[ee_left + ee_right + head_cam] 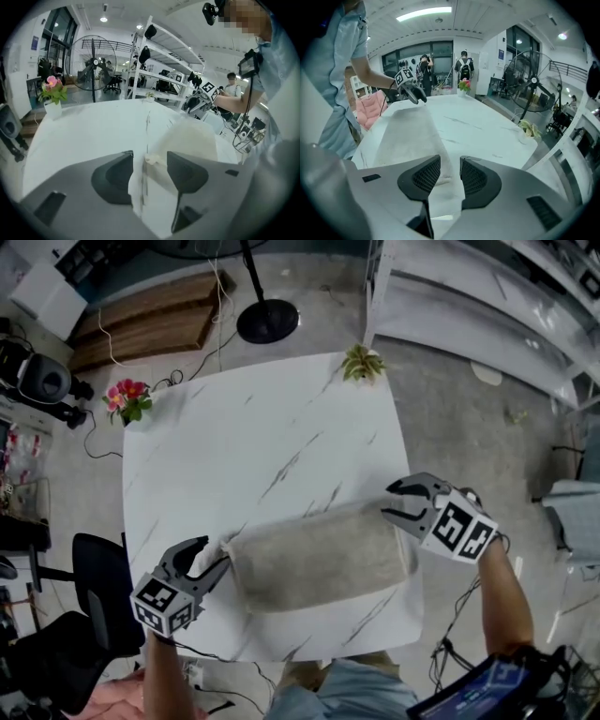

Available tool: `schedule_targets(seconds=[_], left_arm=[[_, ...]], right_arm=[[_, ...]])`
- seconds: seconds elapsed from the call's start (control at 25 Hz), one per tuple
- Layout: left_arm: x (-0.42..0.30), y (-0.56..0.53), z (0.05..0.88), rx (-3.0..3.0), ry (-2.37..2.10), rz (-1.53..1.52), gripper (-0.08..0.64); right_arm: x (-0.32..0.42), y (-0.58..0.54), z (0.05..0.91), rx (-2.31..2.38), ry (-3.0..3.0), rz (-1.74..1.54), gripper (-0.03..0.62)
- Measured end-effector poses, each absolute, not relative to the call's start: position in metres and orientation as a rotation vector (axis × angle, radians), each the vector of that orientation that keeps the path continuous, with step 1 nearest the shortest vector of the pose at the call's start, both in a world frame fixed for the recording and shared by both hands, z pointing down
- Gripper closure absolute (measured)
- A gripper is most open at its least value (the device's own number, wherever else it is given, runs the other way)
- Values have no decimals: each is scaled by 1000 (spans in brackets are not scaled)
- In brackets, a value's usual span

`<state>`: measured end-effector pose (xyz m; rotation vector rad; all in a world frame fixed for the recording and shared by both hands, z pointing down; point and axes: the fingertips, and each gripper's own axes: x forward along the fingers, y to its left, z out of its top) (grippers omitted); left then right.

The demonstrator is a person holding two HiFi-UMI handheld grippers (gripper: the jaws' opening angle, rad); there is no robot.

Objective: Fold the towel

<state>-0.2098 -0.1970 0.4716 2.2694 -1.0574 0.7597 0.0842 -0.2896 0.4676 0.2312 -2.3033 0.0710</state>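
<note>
Your left gripper (pixel 214 554) sits at the near left corner of the tabletop (pixel 262 442), jaws parted, released. In the left gripper view a small corner of the towel (pixel 319 559) pokes up in the gap between the pads, and neither pad presses on it.

Moving across: the towel lies folded into one long pale band along the near side of the tabletop and stretches from one gripper to the other. Its top looks smooth and its long edges are rounded.

Beyond it, a pot of pink flowers (pixel 127 399) stands at the far left corner, and a little green plant (pixel 361 362) at the far right corner, both well apart from the towel.

Over to your right gripper (pixel 387 500): it hovers at the towel's far right end and points inward toward the cloth. Jaws apart here too, let go. The right gripper view shows the towel's end running under and between the ribbed pads, with a clear gap on both sides. I can't tell whether the tips brush the fabric.
</note>
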Motion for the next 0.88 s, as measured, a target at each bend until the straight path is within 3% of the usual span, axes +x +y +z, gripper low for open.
schedule_targets(seconds=[0.08, 0.16, 0.24, 0.44, 0.88], left_arm=[[-212, -195, 453, 2300, -1085, 717, 355], [-202, -190, 441, 2335, -1057, 650, 435], [-184, -182, 449, 2347, -982, 636, 478], [-169, -178, 498, 2315, -921, 789, 480], [-185, -187, 421, 2447, -1204, 624, 479]], right_arm=[[84, -290, 456, 317, -2323, 48, 488], [80, -283, 453, 373, -2340, 71, 572], [76, -269, 467, 378, -2328, 122, 574], [74, -262, 517, 377, -2253, 102, 577], [122, -254, 429, 841, -2308, 261, 512]])
